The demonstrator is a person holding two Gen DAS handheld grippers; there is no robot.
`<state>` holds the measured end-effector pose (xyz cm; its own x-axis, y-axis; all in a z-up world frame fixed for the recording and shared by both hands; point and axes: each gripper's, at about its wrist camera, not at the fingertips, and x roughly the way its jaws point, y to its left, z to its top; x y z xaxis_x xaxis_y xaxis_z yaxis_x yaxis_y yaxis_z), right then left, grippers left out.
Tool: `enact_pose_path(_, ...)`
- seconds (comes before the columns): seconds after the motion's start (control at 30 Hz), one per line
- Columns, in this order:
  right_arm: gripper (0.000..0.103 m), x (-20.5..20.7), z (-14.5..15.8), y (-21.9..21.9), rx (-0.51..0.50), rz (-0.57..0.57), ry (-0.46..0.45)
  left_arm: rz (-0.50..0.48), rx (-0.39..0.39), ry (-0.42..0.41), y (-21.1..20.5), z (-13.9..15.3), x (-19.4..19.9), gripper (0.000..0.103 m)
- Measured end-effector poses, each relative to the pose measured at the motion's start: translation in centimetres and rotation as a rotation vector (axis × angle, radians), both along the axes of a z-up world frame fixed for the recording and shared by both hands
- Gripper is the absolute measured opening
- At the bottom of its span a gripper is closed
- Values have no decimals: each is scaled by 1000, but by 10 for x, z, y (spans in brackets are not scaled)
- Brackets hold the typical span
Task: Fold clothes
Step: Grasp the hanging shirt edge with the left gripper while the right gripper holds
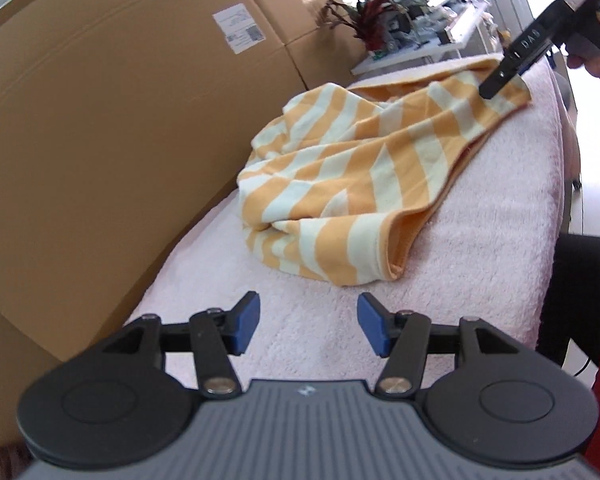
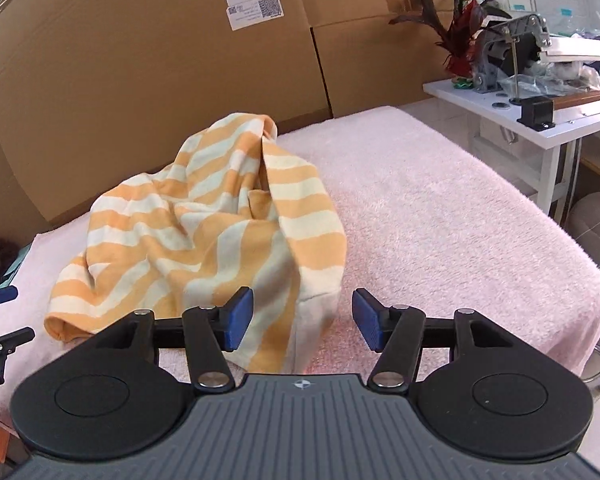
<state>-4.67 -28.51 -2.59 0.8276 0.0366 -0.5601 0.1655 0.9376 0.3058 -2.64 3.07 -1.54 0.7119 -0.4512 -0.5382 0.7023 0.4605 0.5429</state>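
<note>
An orange-and-cream striped towel [image 1: 360,184] lies crumpled on a pink fleece-covered table [image 1: 480,240]. My left gripper [image 1: 308,320] is open just above the pink cover, a short way in front of the towel's near folded corner, with nothing between its blue pads. My right gripper [image 2: 302,320] is also open, and the towel's [image 2: 204,232] near edge lies in the gap below its fingers. In the left wrist view the right gripper [image 1: 500,80], held by a hand [image 1: 596,56], hangs over the towel's far corner. The left gripper [image 2: 4,316] shows at the left edge of the right wrist view.
Large cardboard boxes [image 2: 140,60] form a wall along the table's back edge. A white side table [image 2: 540,108] with a red-leaved plant [image 2: 460,28] and equipment stands beyond the far end. A padded stool [image 2: 596,220] sits beside the pink table [image 2: 460,220].
</note>
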Motion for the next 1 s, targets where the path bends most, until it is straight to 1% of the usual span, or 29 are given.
enact_pose_path(0.07,55,1,-2,3,-9,4,-1,-35,56,-24,-11,-4,8,59)
enact_pose_path(0.1,52,2,-2,4,-19,4,-1,-47,75,-42,-16,-7,14,58)
enact_pose_path(0.13,46,3,-2,5,-28,7,1,-57,94,-55,-21,-9,19,54)
enact_pose_path(0.17,41,3,-2,5,-34,9,4,-71,120,-59,-24,-12,25,46)
enact_pose_path(0.2,33,3,-2,4,-33,8,8,-84,145,-63,-28,-15,30,41)
enact_pose_path(0.23,30,4,-2,3,-31,9,13,-96,162,-71,-29,-17,33,34)
enact_pose_path(0.33,30,2,-2,2,-17,12,16,-124,204,-84,-31,-18,42,34)
enact_pose_path(0.4,31,1,-3,2,-12,7,5,-143,213,-85,-32,-17,46,38)
enact_pose_path(0.43,31,0,-5,3,-10,4,-4,-160,218,-93,-33,-17,46,43)
enact_pose_path(0.5,32,-2,-7,5,-8,0,-26,-201,248,-139,-35,-20,41,45)
enact_pose_path(0.57,32,-2,-7,6,-14,-1,-33,-227,274,-163,-37,-22,39,45)
enact_pose_path(0.63,32,-1,-7,7,-12,-6,-37,-238,283,-172,-40,-22,40,45)
enact_pose_path(0.7,31,-1,-5,6,-7,-9,-43,-245,278,-176,-44,-24,40,37)
enact_pose_path(0.73,27,-1,-3,5,-6,-8,-47,-248,276,-178,-46,-25,40,26)
enact_pose_path(0.77,25,-1,-2,4,-5,-8,-51,-238,265,-175,-48,-29,40,13)
enact_pose_path(0.8,13,-1,0,4,-3,-7,-56,-227,253,-172,-51,-33,40,7)
enact_pose_path(0.83,5,-1,1,3,-2,-7,-60,-203,227,-178,-52,-37,39,2)
enact_pose_path(0.9,5,-1,4,2,1,-6,-69,-131,143,-176,-50,-38,36,2)
enact_pose_path(0.97,5,-1,7,0,4,-5,-77,-31,-5,-124,-43,-26,39,2)
enact_pose_path(1.0,5,-1,11,-1,13,-1,-90,13,-93,-106,-37,-16,40,3)
